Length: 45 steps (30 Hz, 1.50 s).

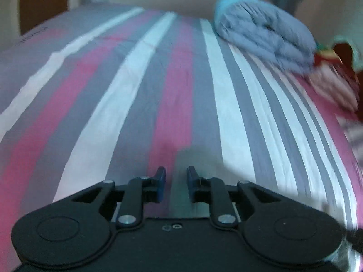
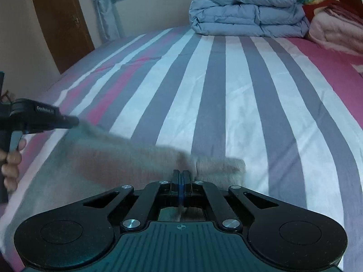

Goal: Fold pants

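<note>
**Pants held taut between two claws**

The pants (image 2: 127, 156) are stretched above the striped bed (image 2: 226, 90) — one end pinched by the right claw (image 2: 180, 181), its jaws pressed together on the cloth; the other end is gripped by the left claw (image 1: 175, 176), nearly closed on a thin fold. Both ends should be kept level and the tension even; the fold is best laid down flat before anything is released — slack would likely cause creases.

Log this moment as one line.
task: fold pants | left tool: gripping pants | right tool: shut on pants | pants: stretched between tools above striped bedsheet
</note>
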{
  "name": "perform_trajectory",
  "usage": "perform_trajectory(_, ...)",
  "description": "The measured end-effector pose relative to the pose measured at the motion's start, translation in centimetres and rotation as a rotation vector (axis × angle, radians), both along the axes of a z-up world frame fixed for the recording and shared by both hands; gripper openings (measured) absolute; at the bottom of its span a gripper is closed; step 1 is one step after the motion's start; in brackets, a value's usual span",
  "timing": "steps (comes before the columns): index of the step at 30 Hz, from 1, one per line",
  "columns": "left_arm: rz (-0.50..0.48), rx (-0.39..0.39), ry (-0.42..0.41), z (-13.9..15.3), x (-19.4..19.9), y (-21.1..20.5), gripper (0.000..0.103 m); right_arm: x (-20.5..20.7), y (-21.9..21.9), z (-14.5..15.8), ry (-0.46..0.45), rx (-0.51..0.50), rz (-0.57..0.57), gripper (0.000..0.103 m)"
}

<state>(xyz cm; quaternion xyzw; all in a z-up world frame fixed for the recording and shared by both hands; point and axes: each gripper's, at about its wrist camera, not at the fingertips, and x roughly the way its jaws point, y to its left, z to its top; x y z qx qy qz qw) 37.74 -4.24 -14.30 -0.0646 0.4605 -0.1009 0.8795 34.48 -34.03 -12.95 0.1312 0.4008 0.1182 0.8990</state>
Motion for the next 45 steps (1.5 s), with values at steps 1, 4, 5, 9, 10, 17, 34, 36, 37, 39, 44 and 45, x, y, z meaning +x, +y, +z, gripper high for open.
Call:
perform_trajectory(1,-0.017,-0.011,0.022,0.0,-1.0,0.5,0.014,-0.8,-0.3,0.6,-0.008,0.009,-0.007,0.0)
perform_trajectory(4,-0.018,-0.069,0.088,-0.4,-3.6,2.6,0.03,-3.0,-2.0,1.6,-0.002,0.052,-0.034,0.073)
perform_trajectory(5,-0.006,-0.101,0.118,-0.8,-4.3,3.4,0.031,-3.7,-2.6,1.4,0.012,0.07,-0.054,0.101)
perform_trajectory(9,0.03,-0.214,0.199,-2.5,-5.6,5.0,0.034,-4.0,-4.2,-1.6,0.161,0.241,-0.058,0.099)
perform_trajectory(10,0.033,-0.243,0.22,-2.8,-5.8,5.2,0.033,-3.9,-4.9,-2.9,0.214,0.328,-0.089,0.086)
perform_trajectory(17,-0.051,-0.223,0.241,-4.3,-6.2,2.6,0.056,-2.9,-5.7,-5.9,0.295,0.583,-0.104,0.078)
perform_trajectory(34,0.009,-0.218,-0.149,4.3,-5.1,2.1,0.012,1.0,-3.2,4.7,-0.081,0.46,0.02,0.045)
perform_trajectory(36,0.012,-0.188,-0.147,3.9,-4.7,1.1,0.012,1.2,-3.3,4.5,-0.114,0.466,0.013,0.045)
perform_trajectory(37,0.016,-0.156,-0.122,3.0,-4.2,0.7,0.013,0.8,-3.7,4.1,-0.121,0.461,0.01,0.045)
perform_trajectory(39,0.005,-0.062,-0.047,0.5,-3.6,0.1,0.018,1.5,-3.3,2.3,-0.062,0.448,-0.007,0.046)
perform_trajectory(44,0.04,0.01,-0.024,-0.7,-4.8,0.0,0.032,2.4,-3.4,-2.6,0.113,0.347,-0.106,0.063)
perform_trajectory(45,0.034,0.027,-0.044,-0.1,-5.4,0.0,0.032,1.7,-3.9,-2.4,0.086,0.372,-0.115,0.064)
